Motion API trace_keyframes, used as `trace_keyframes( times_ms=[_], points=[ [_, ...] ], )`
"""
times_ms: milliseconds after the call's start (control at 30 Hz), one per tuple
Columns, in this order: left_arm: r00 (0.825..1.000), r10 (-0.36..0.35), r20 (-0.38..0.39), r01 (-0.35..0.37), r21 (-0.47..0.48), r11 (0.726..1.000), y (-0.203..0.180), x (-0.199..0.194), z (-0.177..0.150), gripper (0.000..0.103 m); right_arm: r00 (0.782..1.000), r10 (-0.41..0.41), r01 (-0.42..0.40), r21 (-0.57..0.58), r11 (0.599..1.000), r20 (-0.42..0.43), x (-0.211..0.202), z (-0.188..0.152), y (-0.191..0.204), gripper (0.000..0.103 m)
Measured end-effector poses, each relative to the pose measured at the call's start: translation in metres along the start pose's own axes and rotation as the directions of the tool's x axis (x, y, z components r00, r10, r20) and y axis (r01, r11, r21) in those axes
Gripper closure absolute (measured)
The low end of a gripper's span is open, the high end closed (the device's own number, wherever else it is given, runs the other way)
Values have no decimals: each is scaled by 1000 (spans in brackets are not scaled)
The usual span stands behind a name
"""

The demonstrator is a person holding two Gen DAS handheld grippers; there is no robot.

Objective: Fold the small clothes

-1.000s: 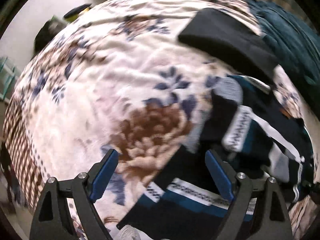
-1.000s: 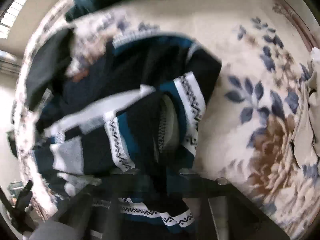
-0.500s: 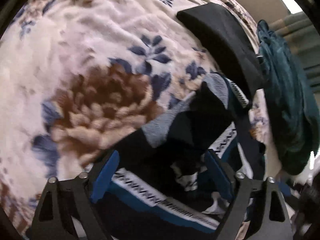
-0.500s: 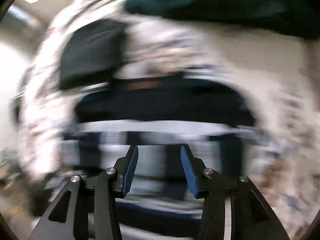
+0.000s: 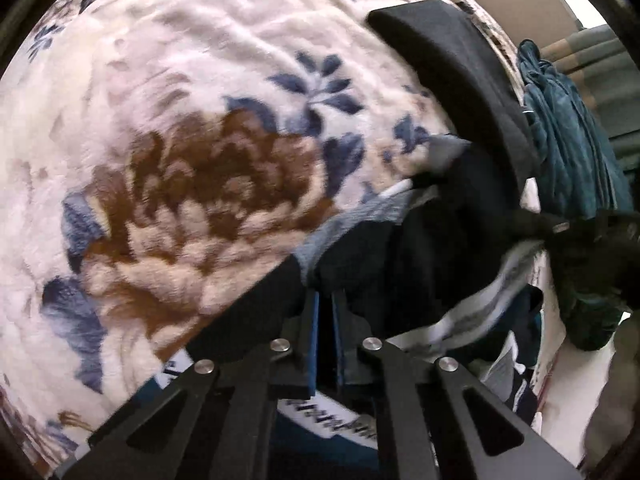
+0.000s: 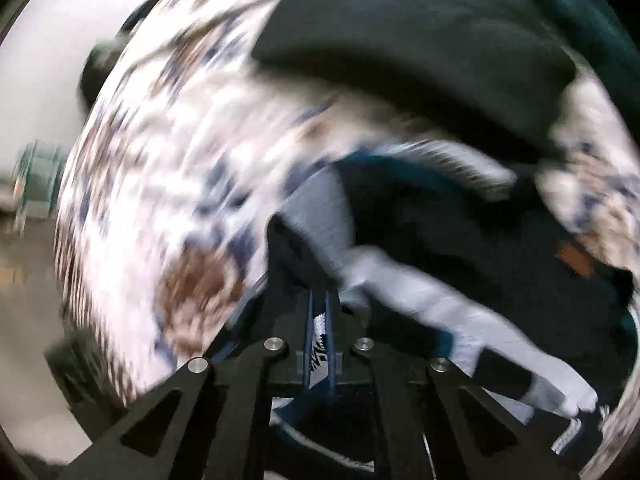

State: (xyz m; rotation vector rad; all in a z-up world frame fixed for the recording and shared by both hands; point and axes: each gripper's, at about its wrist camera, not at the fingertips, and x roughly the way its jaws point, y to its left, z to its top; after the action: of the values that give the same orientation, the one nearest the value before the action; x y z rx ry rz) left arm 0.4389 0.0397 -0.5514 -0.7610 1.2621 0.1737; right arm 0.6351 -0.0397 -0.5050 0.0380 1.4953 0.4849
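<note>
Left gripper (image 5: 325,300): we read its blue pads pressed together on a dark fold of the patterned sweater (image 5: 420,248), pinching near the grey band at the garment's edge.
Left view, garment position: we see the sweater bunched at lower right of the floral blanket (image 5: 192,152), running from beside the gripper up toward a flat black garment (image 5: 452,64); a teal garment (image 5: 572,136) lies beyond that, at the right edge.
Left view, other hand: a dark blurred shape at the right edge, on the sweater's far end, may be the other gripper; we cannot tell.
Right gripper (image 6: 319,300): pads nearly touching, with a strip of white-patterned knit between them, so we read it as pinching the sweater (image 6: 460,240).
Right view, quality: heavy motion blur; the blanket (image 6: 160,160) streaks past on the left, and the black garment (image 6: 400,40) sits above the sweater.
Orientation: in the right view the long axis appears to run from the pinch toward lower right, along the pale grey sleeve-like band; in the left view it runs diagonally up and right. Which end is the collar we cannot tell.
Step in hand (our judgement): lifting and spreading the sweater for a fold.
Doing it well: we would keep both pinches firm, draw the two held points apart until the cloth hangs taut, and lay it flat clear of the black garment before folding.
</note>
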Motion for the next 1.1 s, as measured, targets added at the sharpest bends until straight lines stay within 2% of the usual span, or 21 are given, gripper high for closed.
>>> trace_keyframes(
  times_ms=[100, 167, 233, 267, 300, 367, 400, 433, 500, 567, 633, 700, 767, 867, 967, 1033, 1100],
  points=[
    [1000, 5, -3, -5, -16, 1000, 9, 1, 3, 99, 999, -23, 20, 111, 994, 31, -14, 6, -41, 97],
    [1000, 15, -1, -15, -18, 1000, 13, -2, 6, 99, 1000, 5, 0, 178, 984, -26, -3, 12, -66, 97],
    [1000, 1, -27, -2, -33, 999, 19, -4, 10, 99, 1000, -17, 22, 210, 977, -24, -4, 15, -84, 90],
    [999, -11, -39, 10, -49, 999, 23, -9, 12, 98, 1000, 5, 1, 230, 973, -26, -8, 15, -93, 77],
    [999, -19, -37, 18, -50, 999, 24, -15, 14, 97, 999, 42, -36, 252, 967, -19, -13, 12, -100, 60],
    [1000, -27, -15, 27, 1, 1000, 16, -29, 24, 93, 996, 92, -94, 259, 961, 18, -33, 2, -119, 41],
    [1000, -31, 0, 31, 39, 999, 9, -35, 28, 79, 997, 72, -74, 245, 967, 17, -39, -6, -124, 41],
    [999, -34, 18, 32, 84, 996, -1, -38, 34, 61, 998, 60, -61, 226, 972, 13, -43, -13, -128, 41],
    [997, -50, 52, 40, 171, 984, -22, -37, 47, 46, 999, 20, -13, 162, 987, -43, -38, -31, -130, 41],
    [997, -32, 66, 16, 232, 973, -40, -26, 59, 46, 993, -15, 28, 111, 993, -116, -24, -50, -135, 41],
    [998, -19, 61, 1, 281, 960, -57, -10, 69, 46, 982, -16, 33, 86, 996, -190, -5, -68, -137, 44],
    [999, -9, 54, -9, 316, 949, -69, 3, 77, 46, 986, -49, 58, 52, 997, -160, 4, -83, -135, 99],
    [999, -2, 43, -13, 342, 940, -78, 12, 83, 46, 988, -111, 123, 113, 986, -106, -3, -88, -148, 100],
    [999, -2, 32, -10, 354, 935, -87, 22, 86, 46, 986, -169, 162, 268, 950, 2, -29, -92, -185, 100],
    [1000, 19, 10, -22, 387, 922, -101, 35, 86, 46, 986, -165, 163, 307, 938, -20, -30, -94, -200, 100],
    [999, 36, -2, -32, 408, 912, -110, 44, 85, 46, 985, -172, 175, 292, 940, -35, -29, -93, -202, 100],
    [996, 84, 12, -80, 452, 888, -122, 57, 86, 46, 991, -130, 136, 327, 935, -42, -31, -92, -210, 96]
  ],
)
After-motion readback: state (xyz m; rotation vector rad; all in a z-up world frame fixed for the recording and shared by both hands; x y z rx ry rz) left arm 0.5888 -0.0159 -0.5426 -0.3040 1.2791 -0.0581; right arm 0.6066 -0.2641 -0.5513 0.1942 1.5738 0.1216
